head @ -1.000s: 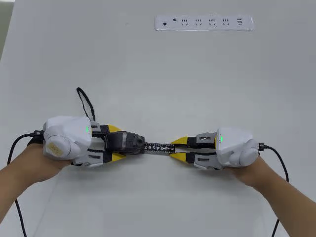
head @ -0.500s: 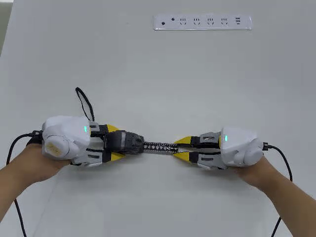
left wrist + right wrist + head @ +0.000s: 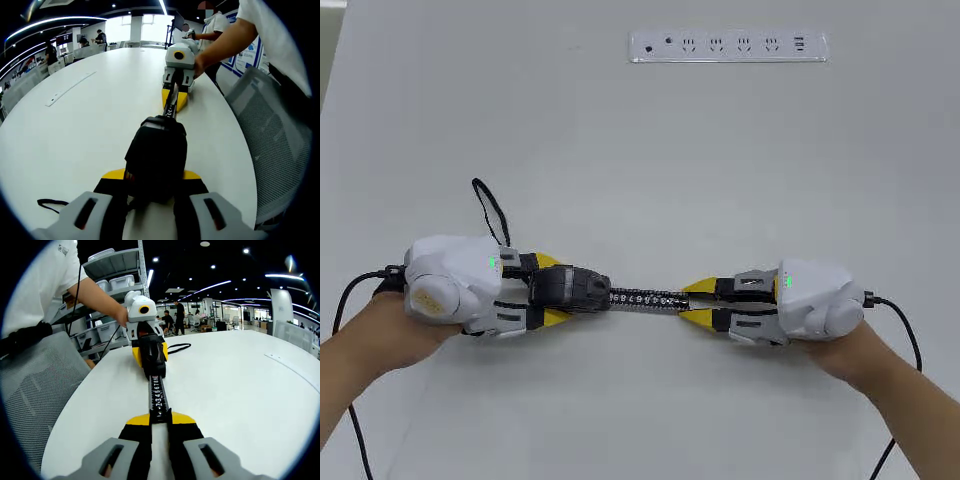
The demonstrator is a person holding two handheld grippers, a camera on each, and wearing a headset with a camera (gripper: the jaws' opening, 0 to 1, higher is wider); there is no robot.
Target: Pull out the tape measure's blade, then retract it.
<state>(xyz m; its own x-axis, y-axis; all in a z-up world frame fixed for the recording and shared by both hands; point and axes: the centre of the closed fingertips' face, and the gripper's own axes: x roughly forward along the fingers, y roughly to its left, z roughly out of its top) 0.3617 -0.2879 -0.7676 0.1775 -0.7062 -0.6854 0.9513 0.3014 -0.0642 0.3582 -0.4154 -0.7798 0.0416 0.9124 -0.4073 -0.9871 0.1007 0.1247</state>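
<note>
My left gripper (image 3: 555, 290) was clamped on the tape measure's case (image 3: 575, 288), one jaw on each side of it. My right gripper (image 3: 688, 302) was closed on the tip of the blade (image 3: 645, 299), out to the right of the case.

Change: over the last second the right gripper drew farther from the case while the left one stayed put, so more numbered blade showed between them. I judged the pull-out underway with only a short stretch out, and the retract not started.

The case sat low over the white table (image 3: 620, 150); I couldn't tell if it touched. A black strap loop (image 3: 490, 208) lay just behind the case, and a power strip (image 3: 728, 45) was well beyond it.

Counts: two grippers, one tape measure, one blade, one strap loop, one power strip.
</note>
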